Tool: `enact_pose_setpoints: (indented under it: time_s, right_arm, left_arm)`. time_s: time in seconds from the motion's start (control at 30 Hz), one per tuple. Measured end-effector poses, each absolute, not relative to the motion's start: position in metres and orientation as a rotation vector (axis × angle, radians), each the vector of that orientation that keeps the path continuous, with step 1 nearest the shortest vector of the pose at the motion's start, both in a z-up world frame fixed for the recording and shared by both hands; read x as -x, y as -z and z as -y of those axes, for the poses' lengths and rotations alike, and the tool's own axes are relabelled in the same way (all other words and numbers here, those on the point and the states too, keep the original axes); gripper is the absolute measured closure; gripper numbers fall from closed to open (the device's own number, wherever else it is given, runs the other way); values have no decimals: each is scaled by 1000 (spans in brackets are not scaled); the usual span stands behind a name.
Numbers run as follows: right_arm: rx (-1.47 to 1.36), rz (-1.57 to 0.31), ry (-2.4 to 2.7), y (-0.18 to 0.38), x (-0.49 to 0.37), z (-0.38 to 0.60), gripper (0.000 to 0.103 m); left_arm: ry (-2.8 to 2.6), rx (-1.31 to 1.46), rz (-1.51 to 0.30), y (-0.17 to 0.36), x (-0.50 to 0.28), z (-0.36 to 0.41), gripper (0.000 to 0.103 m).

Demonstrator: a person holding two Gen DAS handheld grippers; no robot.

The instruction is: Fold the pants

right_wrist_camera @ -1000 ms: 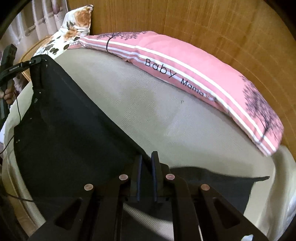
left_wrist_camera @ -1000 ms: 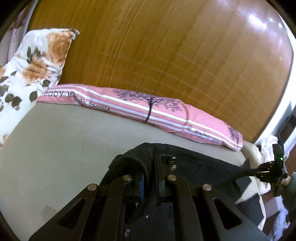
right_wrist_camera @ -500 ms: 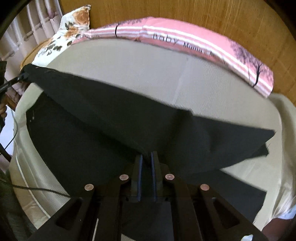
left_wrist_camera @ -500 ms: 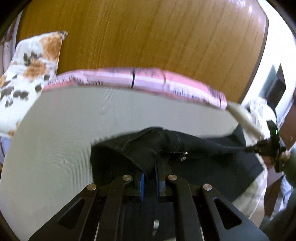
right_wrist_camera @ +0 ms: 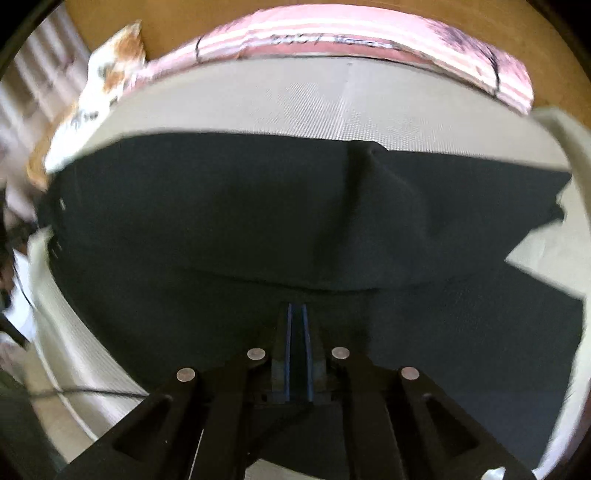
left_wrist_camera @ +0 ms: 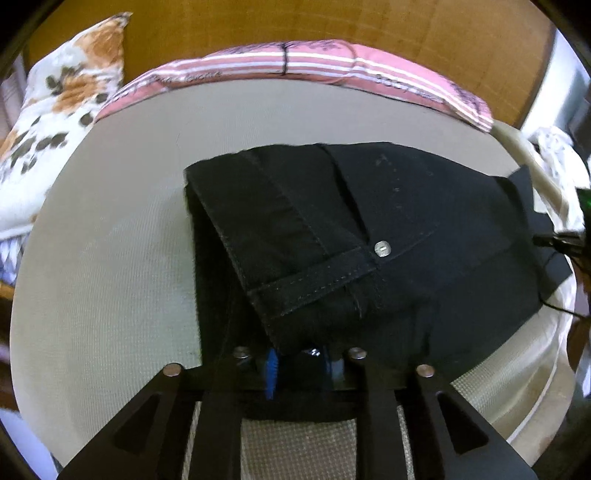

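Black pants (left_wrist_camera: 369, 236) lie folded lengthwise on the beige bed, waistband and silver button facing me in the left wrist view. My left gripper (left_wrist_camera: 301, 360) is shut on the waistband corner, low over the mattress. In the right wrist view the pants (right_wrist_camera: 295, 214) spread wide as a dark sheet, one leg laid over the other. My right gripper (right_wrist_camera: 297, 314) stands nearly closed at the folded leg's near edge; the frames do not show whether cloth is between the fingers. The right gripper also shows at the far right edge in the left wrist view (left_wrist_camera: 561, 242).
A pink striped pillow (left_wrist_camera: 314, 66) and a floral pillow (left_wrist_camera: 55, 99) lie at the head of the bed (left_wrist_camera: 110, 258) against a wooden headboard (left_wrist_camera: 332, 22). White bedding (left_wrist_camera: 554, 155) hangs off the right side. A cable (right_wrist_camera: 74, 391) trails at the left.
Both grippers came down and toward the near side, bringing the lifted pants half over the other half. The cloth now lies flat and folded on the bed.
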State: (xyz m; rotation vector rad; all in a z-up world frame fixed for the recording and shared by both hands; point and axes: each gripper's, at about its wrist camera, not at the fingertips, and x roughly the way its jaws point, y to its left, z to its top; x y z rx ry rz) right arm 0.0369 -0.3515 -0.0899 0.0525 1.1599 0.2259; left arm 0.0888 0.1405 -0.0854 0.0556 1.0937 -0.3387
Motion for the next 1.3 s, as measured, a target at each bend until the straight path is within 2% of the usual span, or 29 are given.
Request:
enact_pose_setpoints:
  time_s: [0.03, 0.1, 0.13, 0.2, 0.37, 0.5, 0.77, 0.87, 0.93, 0.97, 1.07, 1.3]
  right_arm:
    - [-84, -1157, -222, 90, -36, 353, 93]
    - [-150, -1154, -218, 92, -31, 355, 85]
    - [-169, -1152, -214, 93, -29, 356, 80]
    - [-228, -1140, -211, 94, -23, 357, 78]
    - [-359, -1113, -202, 98, -19, 365, 75]
    - [-509, -1081, -191, 106, -13, 375, 75]
    - [-667, -1021, -148, 115, -3, 392, 74]
    - [-750, -975, -118, 123, -4, 403, 73]
    - [-820, -946, -105, 130, -9, 411, 73]
    - [-850, -934, -106, 133, -10, 413, 73]
    - [-919, -896, -109, 139, -20, 413, 66]
    - [-980, -880, -200, 145, -42, 395, 63]
  left_arm:
    - [315, -38, -1115, 86, -88, -143, 71]
    - [294, 11, -1146, 85, -84, -149, 52]
    - [272, 39, -1155, 83, -81, -154, 48]
    - [247, 114, -1167, 78, -76, -165, 40]
    - [295, 507, -1168, 70, -56, -186, 40]
    - [317, 699, -1172, 85, -57, -180, 40]
    - [210, 808, -1144, 115, -71, -172, 40]
    - [186, 810, -1115, 115, -74, -173, 42]
    - [153, 813, -1099, 114, -76, -175, 55]
    - [139, 807, -1099, 115, -79, -176, 65]
    - [139, 811, -1094, 116, -84, -179, 74]
    - [126, 787, -1067, 103, -96, -176, 76]
